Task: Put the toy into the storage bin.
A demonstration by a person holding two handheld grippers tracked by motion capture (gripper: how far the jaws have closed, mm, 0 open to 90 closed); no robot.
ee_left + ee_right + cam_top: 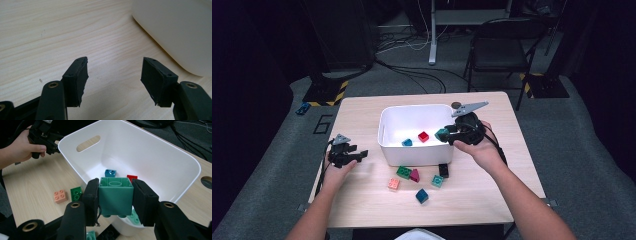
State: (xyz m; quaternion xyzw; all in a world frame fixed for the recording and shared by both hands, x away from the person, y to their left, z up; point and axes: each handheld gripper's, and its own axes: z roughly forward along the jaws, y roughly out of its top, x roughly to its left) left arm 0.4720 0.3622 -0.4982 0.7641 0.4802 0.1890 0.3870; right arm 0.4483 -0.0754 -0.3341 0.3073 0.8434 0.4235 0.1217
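Note:
My right gripper (445, 134) is shut on a teal brick (441, 134) and holds it over the near right rim of the white bin (384, 135). In the right gripper view the teal brick (115, 195) sits studs-down between both pads, above the bin (150, 152). A blue brick (110, 173) and a red brick (131, 178) lie on the bin's floor. My left gripper (357, 156) rests on the table left of the bin. Its jaws (115, 67) stand open over bare wood, with the bin wall (180, 32) to their right.
Loose bricks lie on the table in front of the bin: green (403, 172), magenta (414, 175), peach (393, 183), black (443, 170), light teal (437, 181) and dark teal (422, 195). A dark round hole (456, 105) lies behind the bin.

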